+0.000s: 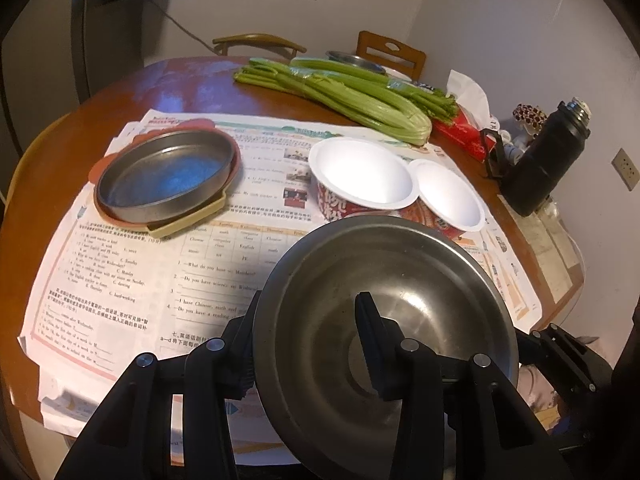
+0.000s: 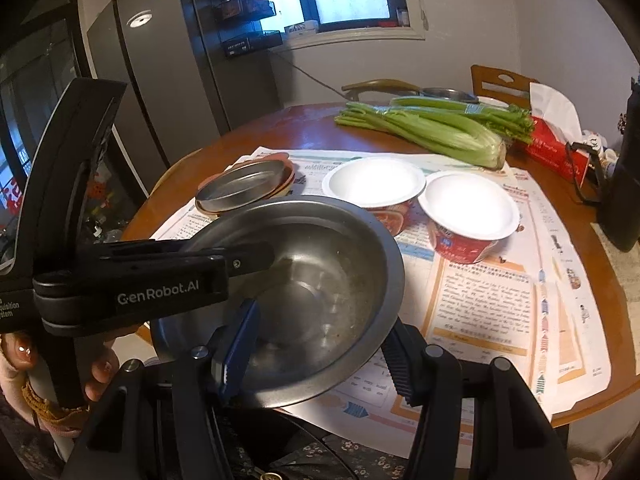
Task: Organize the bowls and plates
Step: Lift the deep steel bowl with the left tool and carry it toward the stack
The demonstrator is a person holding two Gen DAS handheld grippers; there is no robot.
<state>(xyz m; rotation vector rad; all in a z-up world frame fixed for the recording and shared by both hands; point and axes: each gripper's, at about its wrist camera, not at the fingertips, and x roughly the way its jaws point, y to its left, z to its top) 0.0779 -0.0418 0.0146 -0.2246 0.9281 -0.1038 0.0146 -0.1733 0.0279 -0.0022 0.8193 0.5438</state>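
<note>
- I am gripping the steel bowl (image 1: 384, 320) by its rim with my left claw (image 1: 308, 344): one finger is sitting inside the basin, the other is pressing the outer wall, so the jaws are standing narrow and clamped on the metal.
- My right claw (image 2: 316, 352) is straddling the near rim of the same bowl (image 2: 296, 280), one blue pad inside and the other finger outside by the wall. The jaws are standing fairly wide; I cannot tell whether they are actually pinching.
- I judge I am carrying the bowl lifted and tilted towards me, off the newspaper (image 1: 140, 248), so it can be nested or stacked with the others.
- Just ahead of the bowl, two white paper bowls (image 2: 374, 184) (image 2: 470, 206) are standing upright side by side, rims touching or nearly so; a likely grouping spot.
- Ahead and to my left, a shallow metal pan (image 1: 168, 174) is resting on a stack of reddish and tan plates (image 1: 188, 220), seemingly the plate pile.
- Farther off, celery (image 1: 344, 92) is lying across the round table (image 1: 192, 84), with a red tissue box (image 2: 556, 148) and a dark flask (image 1: 548, 160) to my right, well apart from the dishes.
</note>
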